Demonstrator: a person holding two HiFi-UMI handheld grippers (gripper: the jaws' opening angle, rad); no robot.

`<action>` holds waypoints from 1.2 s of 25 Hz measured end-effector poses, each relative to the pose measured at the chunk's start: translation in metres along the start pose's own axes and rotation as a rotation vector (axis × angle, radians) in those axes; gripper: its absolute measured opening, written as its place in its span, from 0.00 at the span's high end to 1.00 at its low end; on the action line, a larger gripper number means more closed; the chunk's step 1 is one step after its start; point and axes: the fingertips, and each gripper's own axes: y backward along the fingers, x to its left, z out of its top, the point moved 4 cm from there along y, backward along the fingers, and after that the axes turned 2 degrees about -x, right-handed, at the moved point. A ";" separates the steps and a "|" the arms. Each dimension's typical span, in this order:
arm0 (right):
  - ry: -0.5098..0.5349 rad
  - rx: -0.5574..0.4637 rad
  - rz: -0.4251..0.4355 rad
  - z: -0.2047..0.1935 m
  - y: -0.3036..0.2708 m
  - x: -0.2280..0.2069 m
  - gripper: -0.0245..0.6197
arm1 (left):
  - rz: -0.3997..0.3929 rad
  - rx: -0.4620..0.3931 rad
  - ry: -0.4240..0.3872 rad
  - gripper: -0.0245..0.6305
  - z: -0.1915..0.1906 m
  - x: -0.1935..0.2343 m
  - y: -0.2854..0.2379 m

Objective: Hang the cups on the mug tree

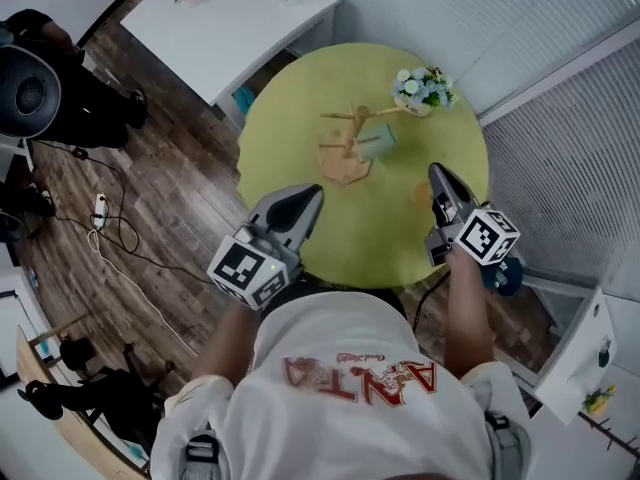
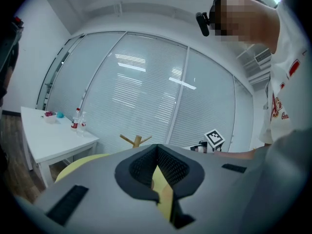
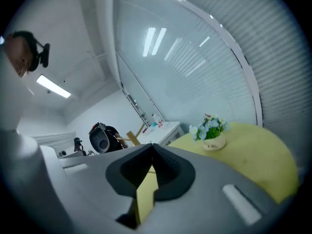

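Lower frame: left gripper [image 1: 312,196] and right gripper [image 1: 438,173], jaws pressed together on nothing, over the round yellow-green table [image 1: 300,108]. Beyond, mid-frame: pale green cup [image 1: 378,143] at the right side of the wooden mug tree [image 1: 345,163], seemingly hung. It sits up-left of the right gripper, the nearer one.

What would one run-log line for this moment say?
left gripper: shut, empty | right gripper: shut, empty | green cup: hanging on mug tree

bright even overhead lighting; fisheye edges dark, warped
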 end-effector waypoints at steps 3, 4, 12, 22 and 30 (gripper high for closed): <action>0.183 -0.081 -0.024 0.012 0.023 0.037 0.96 | -0.029 -0.009 -0.025 0.95 0.013 -0.004 -0.002; 0.230 -0.109 -0.029 0.017 0.029 0.048 0.96 | -0.037 -0.013 -0.035 0.95 0.016 -0.006 -0.001; 0.482 -0.269 -0.073 0.047 0.070 0.117 0.96 | -0.088 -0.044 -0.096 0.95 0.038 -0.016 0.000; 0.435 -0.275 -0.106 0.047 0.092 0.108 0.96 | -0.128 -0.059 -0.108 0.95 0.049 -0.038 -0.001; 0.428 -0.280 -0.104 0.050 0.101 0.098 0.96 | -0.109 -0.042 -0.122 0.95 0.043 -0.048 -0.001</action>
